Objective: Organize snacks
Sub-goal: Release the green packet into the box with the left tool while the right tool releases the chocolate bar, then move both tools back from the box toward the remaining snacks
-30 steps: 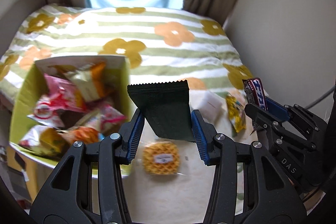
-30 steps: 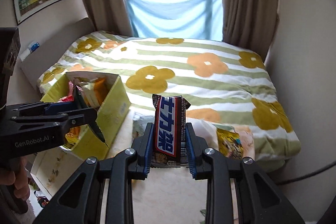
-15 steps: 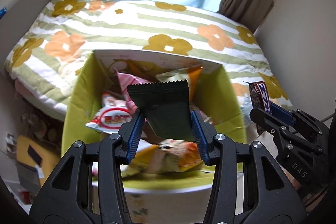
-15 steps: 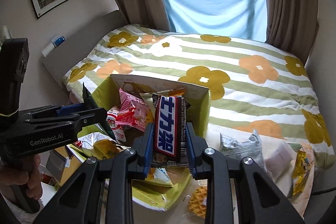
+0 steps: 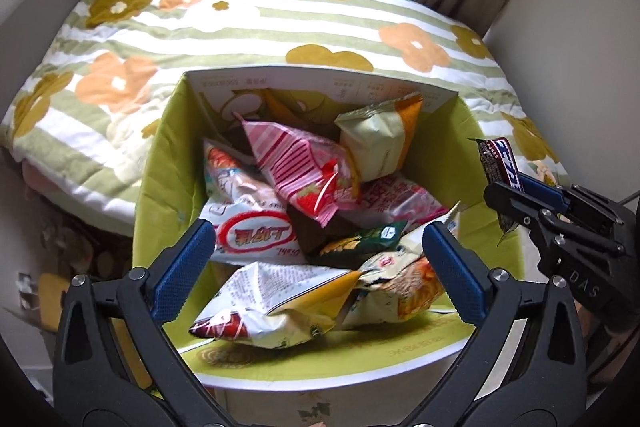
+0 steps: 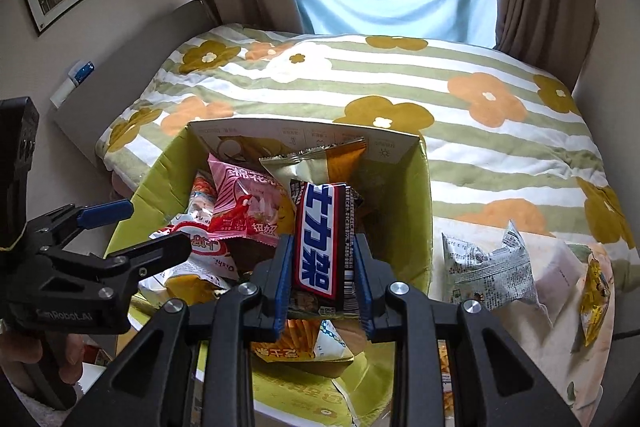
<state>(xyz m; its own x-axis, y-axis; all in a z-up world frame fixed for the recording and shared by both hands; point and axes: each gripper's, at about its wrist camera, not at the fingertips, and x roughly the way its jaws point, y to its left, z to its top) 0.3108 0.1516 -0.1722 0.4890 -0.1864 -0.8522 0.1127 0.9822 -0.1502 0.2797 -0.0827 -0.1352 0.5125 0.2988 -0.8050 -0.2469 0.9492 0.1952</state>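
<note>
Two hand-held grippers over the snack box [image 5: 160, 163]

The left hand-held gripper [image 5: 316, 247] hangs spread and empty above the heaped packets — the right hand-held gripper [image 6: 322, 259] pinches a chocolate bar [image 6: 320, 239] upright over the same green box, at the foot of the bed [image 6: 460, 115].
</note>
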